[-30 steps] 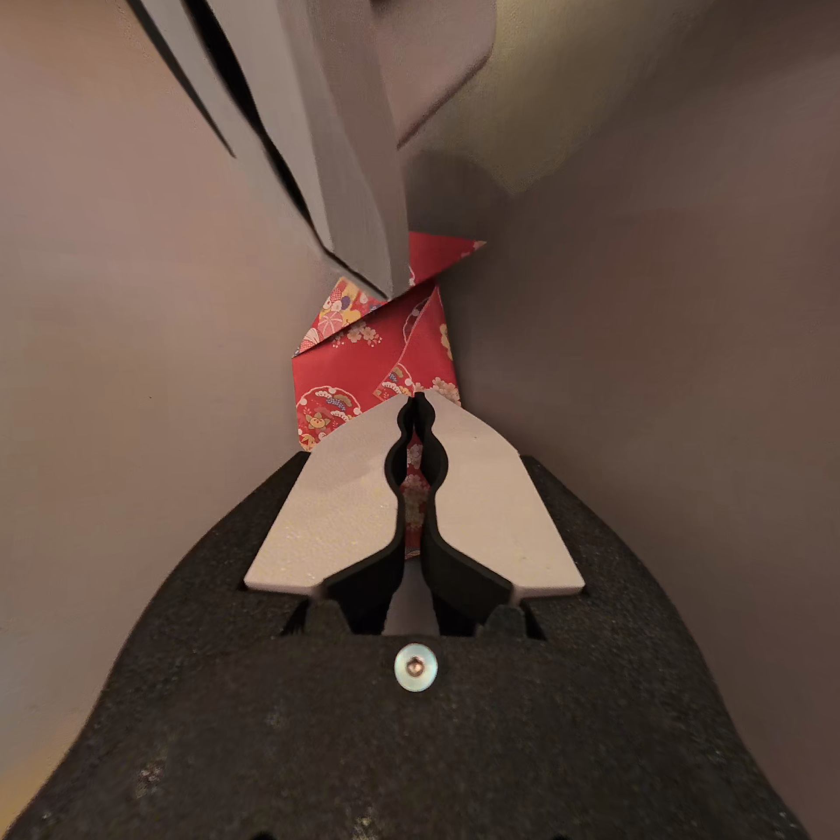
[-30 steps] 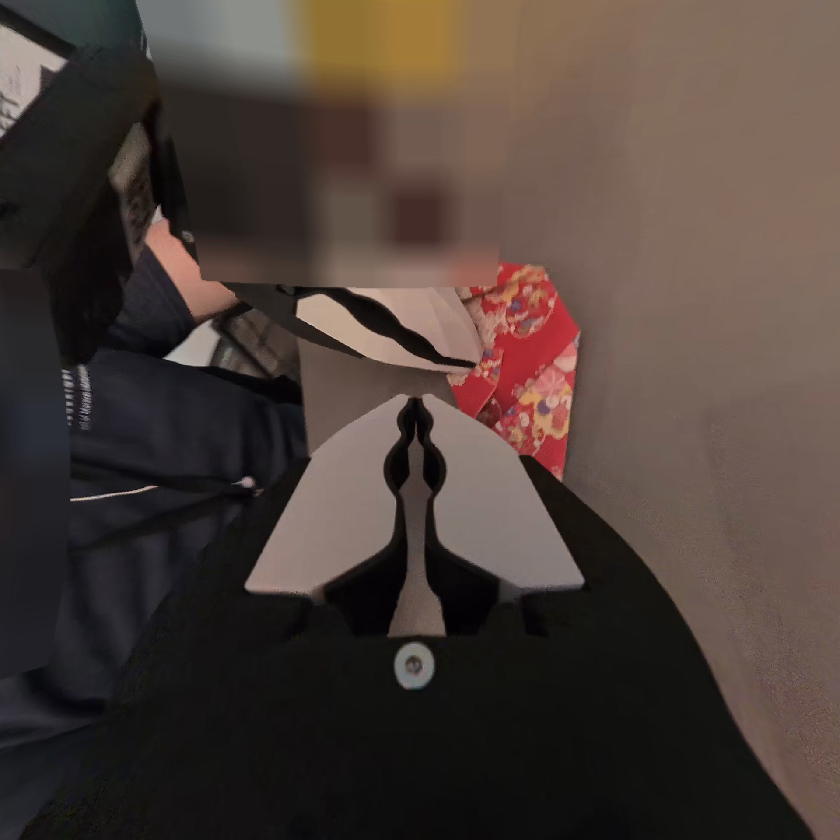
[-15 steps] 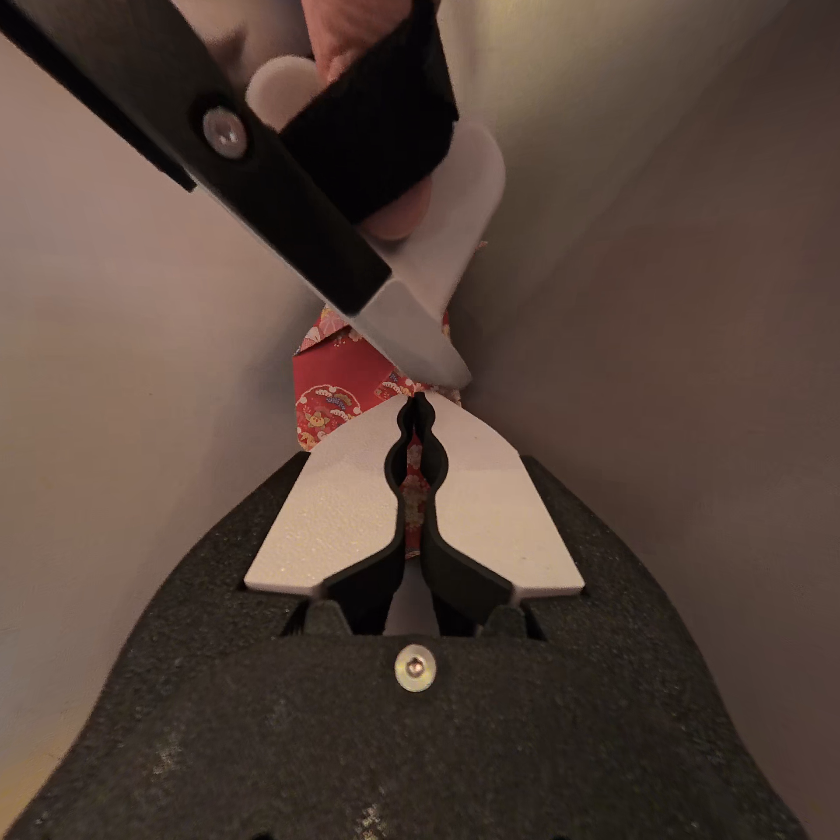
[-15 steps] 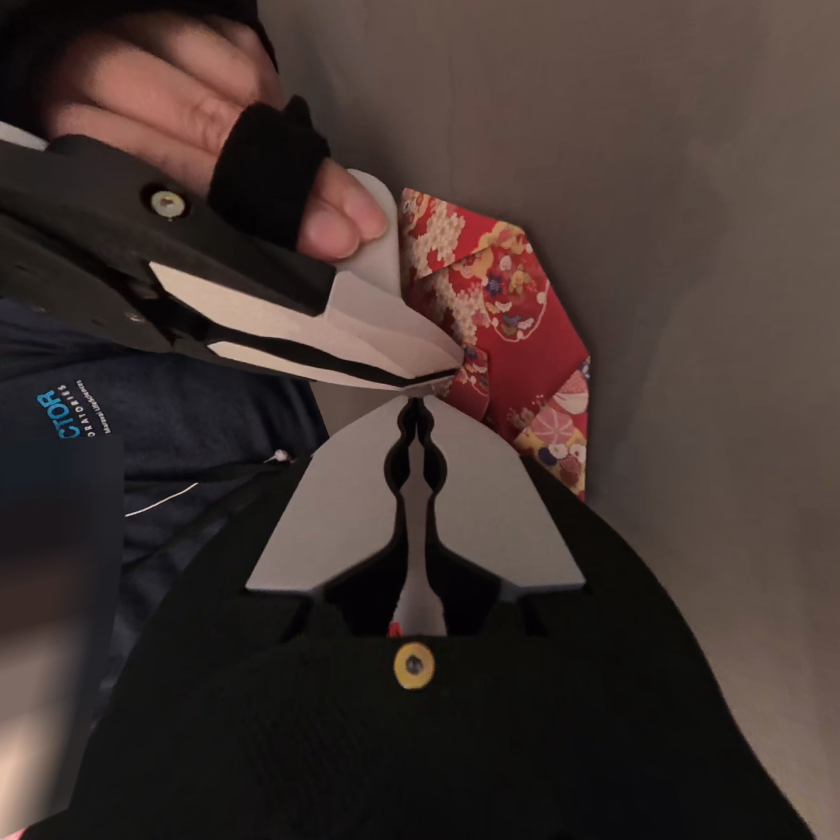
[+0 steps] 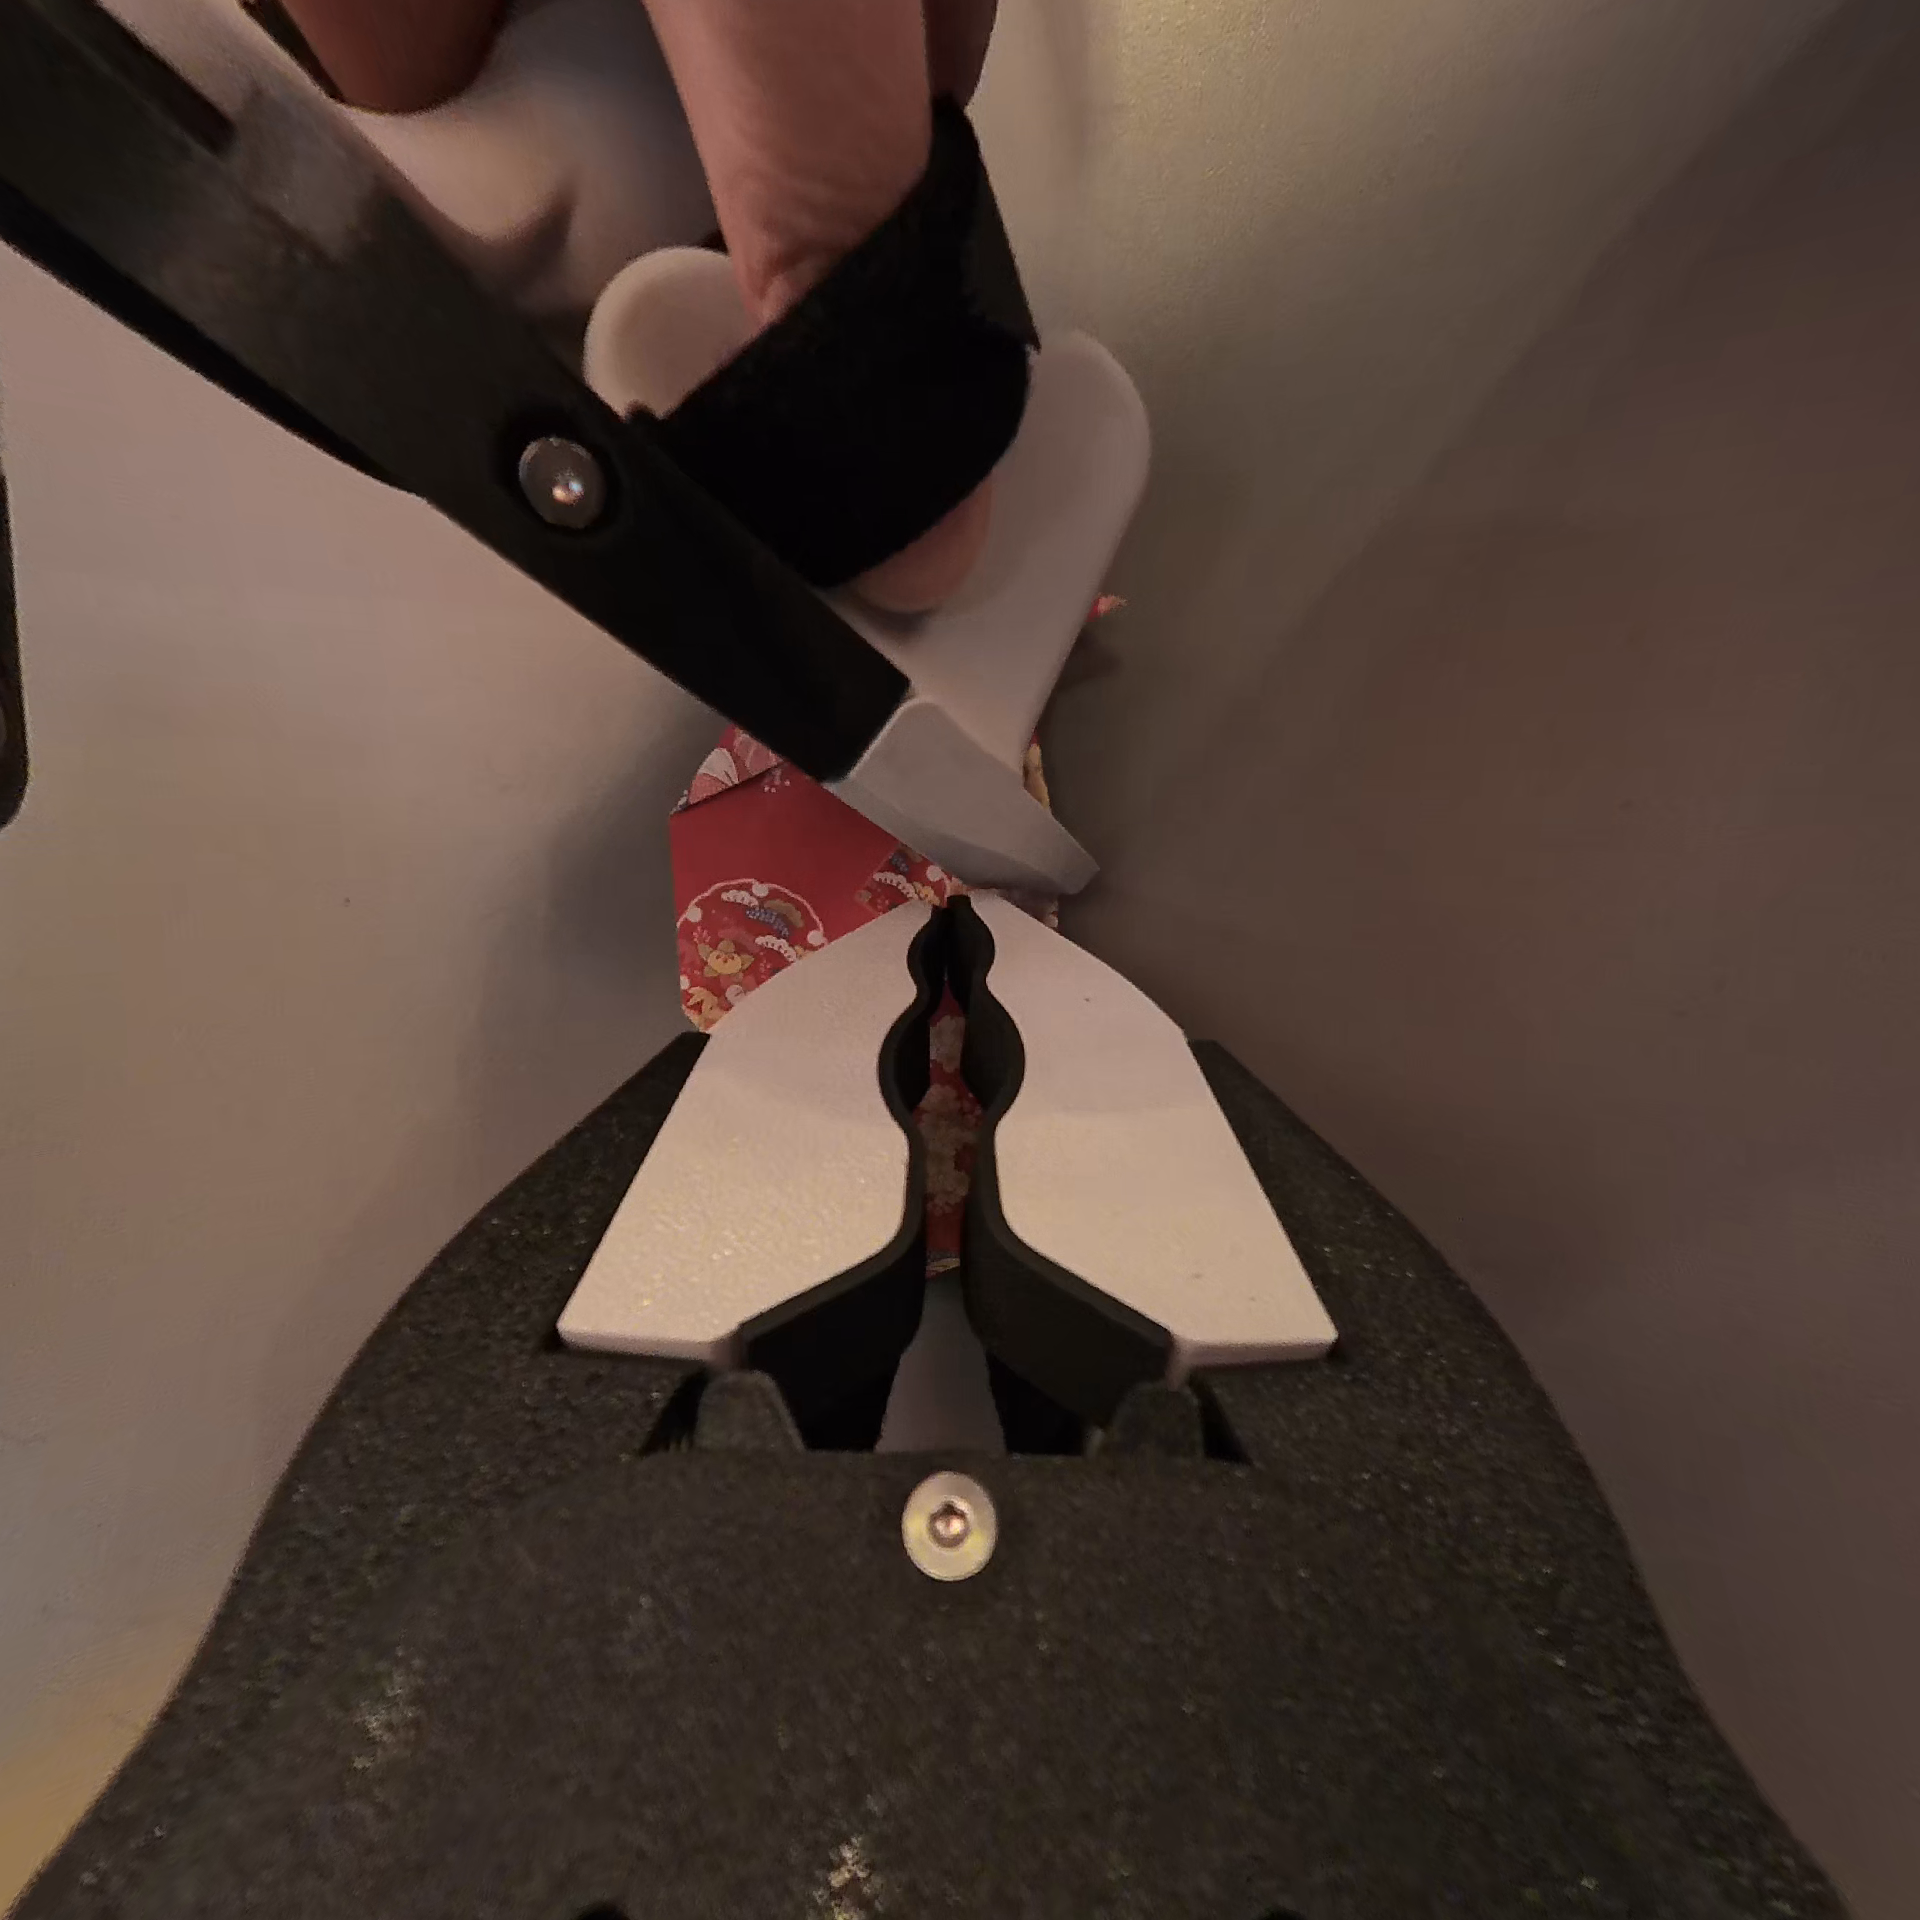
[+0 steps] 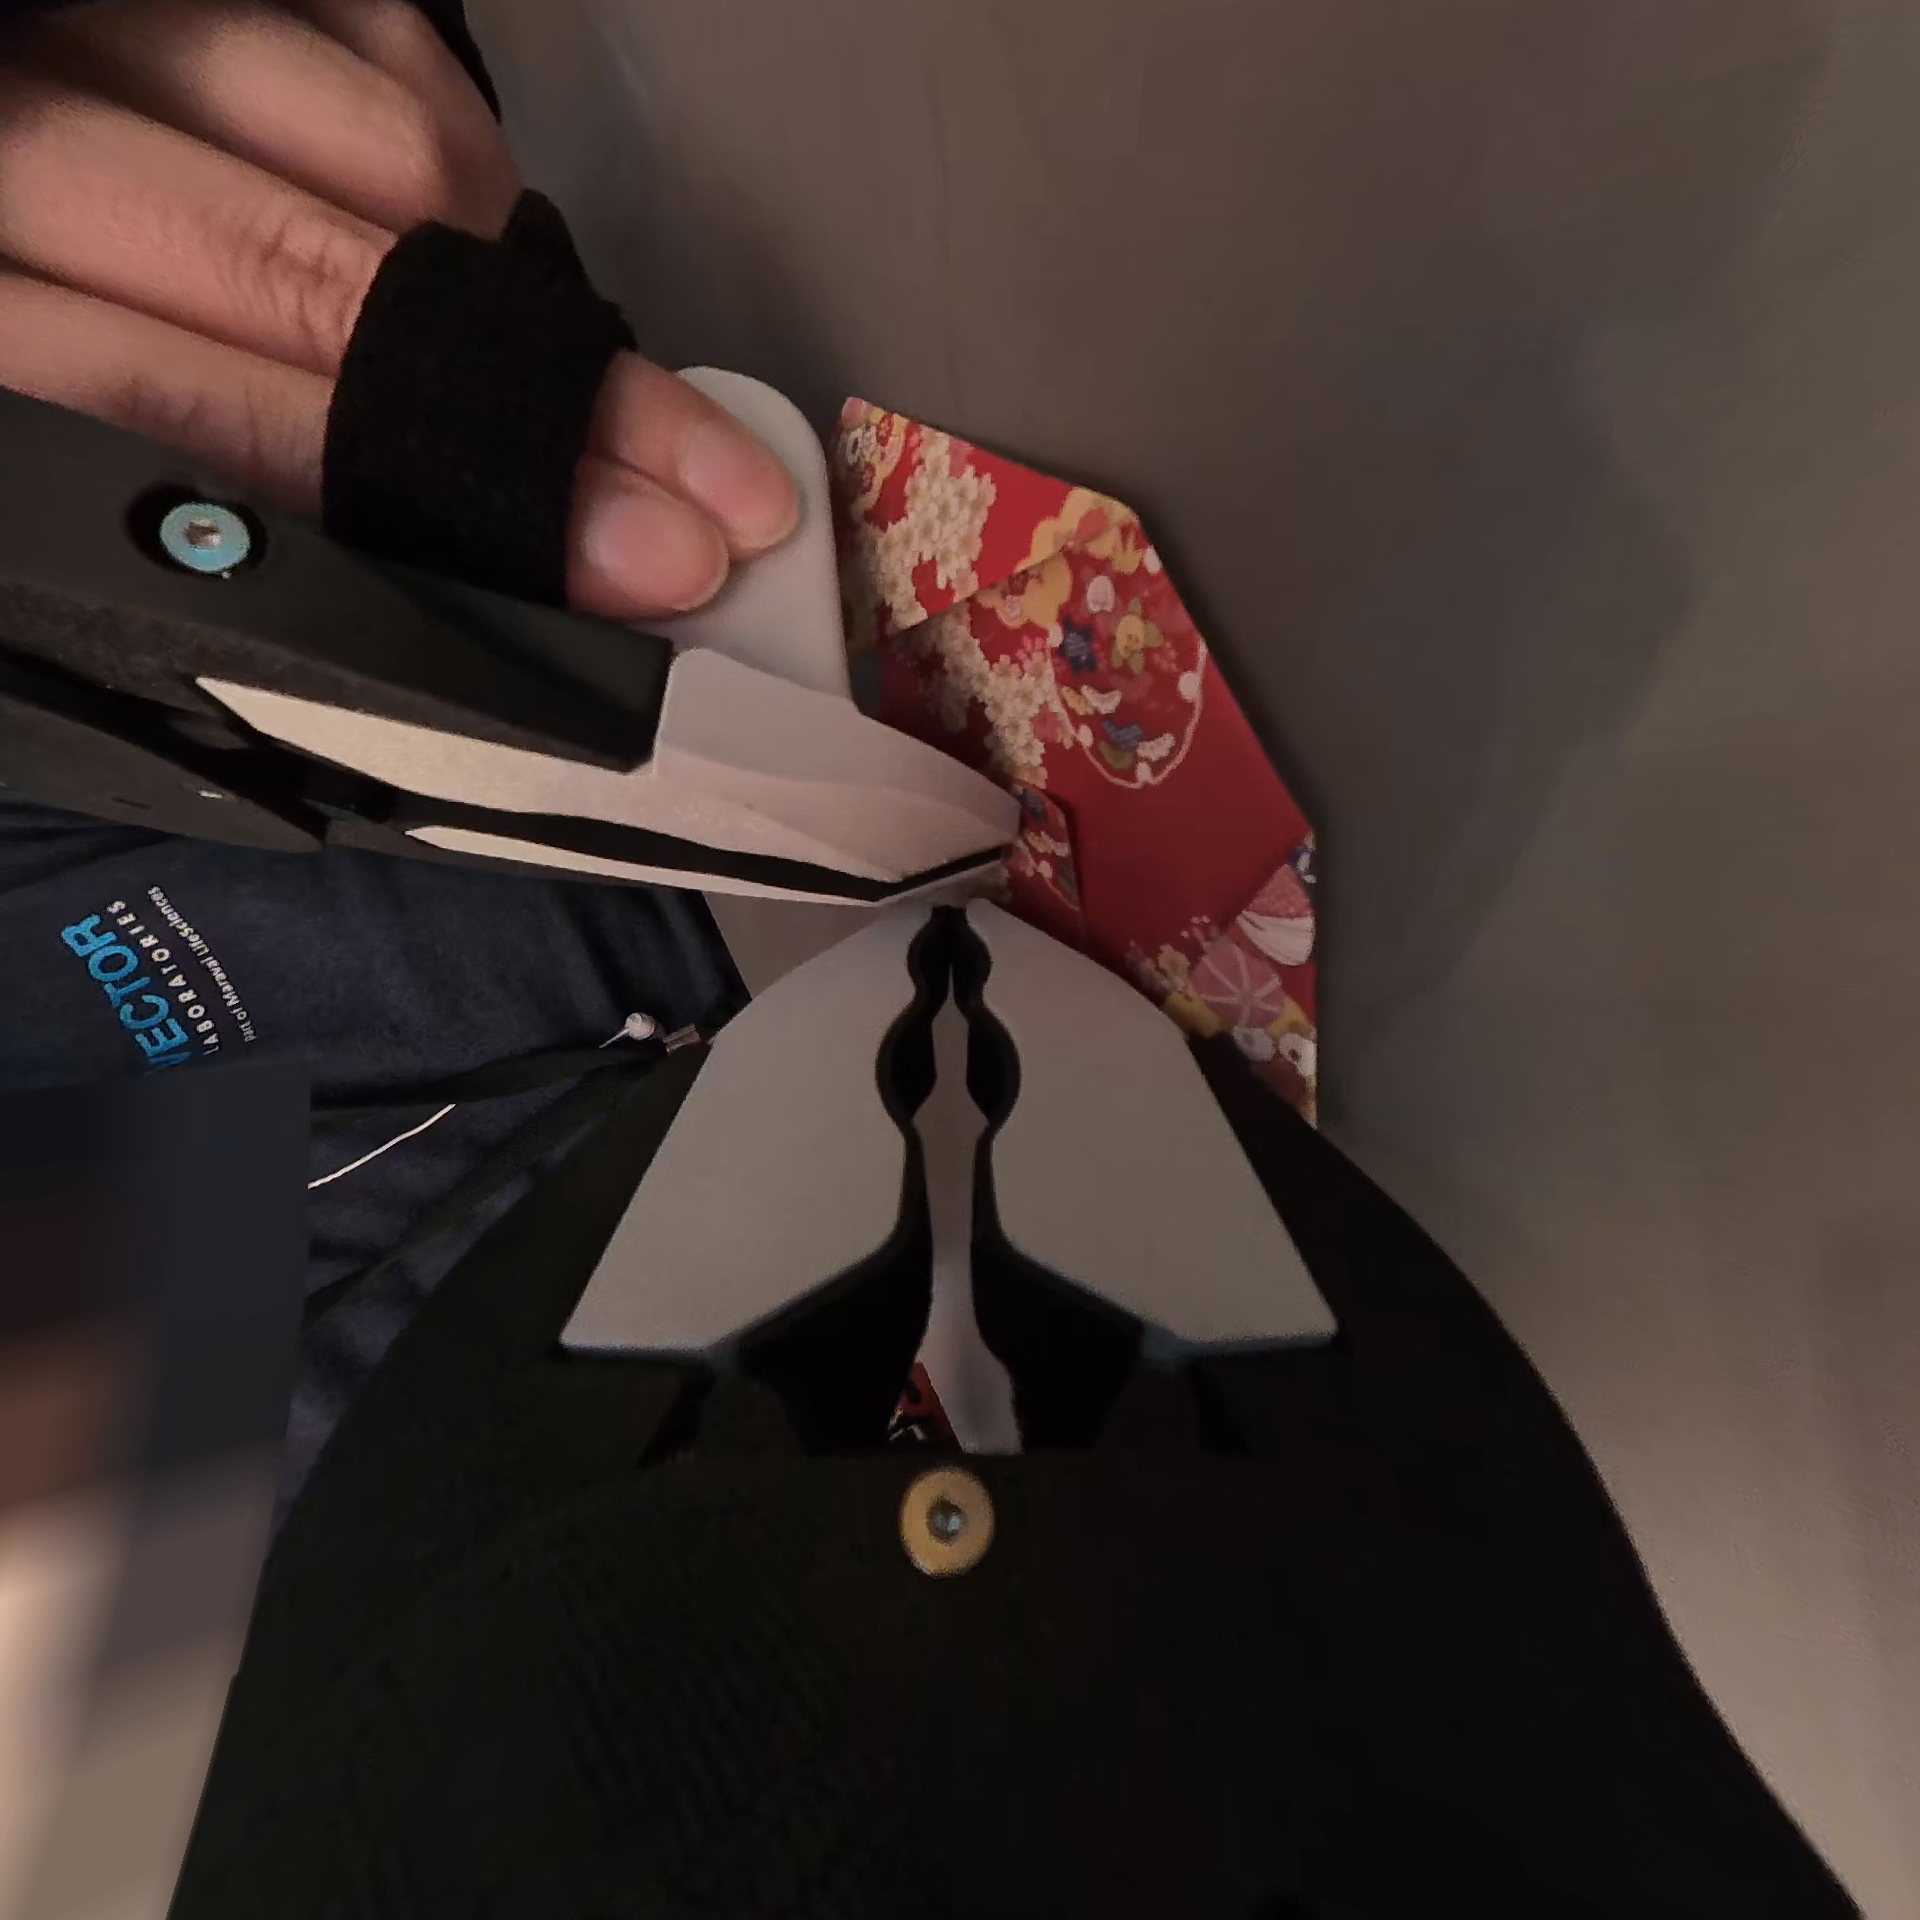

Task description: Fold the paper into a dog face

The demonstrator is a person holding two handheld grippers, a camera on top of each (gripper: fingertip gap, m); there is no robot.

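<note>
The red patterned paper (image 5: 748,914), partly folded, lies on a grey surface. My left gripper (image 5: 954,912) is shut on it; paper shows in the slot between its fingers. In the right wrist view the paper (image 6: 1132,831) is an angular folded shape, and the left gripper (image 6: 1003,836) comes in from the left and pinches a small flap at its edge. My right gripper (image 6: 951,920) is shut, its tips just below the left's, at the paper's edge. In the left wrist view the right gripper (image 5: 1075,878) lies across the paper and hides its upper part.
The grey surface (image 5: 312,935) fills the background of both views (image 6: 1558,623). A person's hand (image 5: 810,156) with a black strap holds the right gripper; another hand (image 6: 260,260) holds the left. A dark blue garment (image 6: 416,987) sits at the left. Left and right tips are no more than a few centimetres apart. The dark blue garment (image 6: 416,987) is about equally far from each gripper, around 30 cm.
The right gripper has swung in and down onto the paper, next to the left gripper's tips. The left gripper has stayed shut on the paper.
</note>
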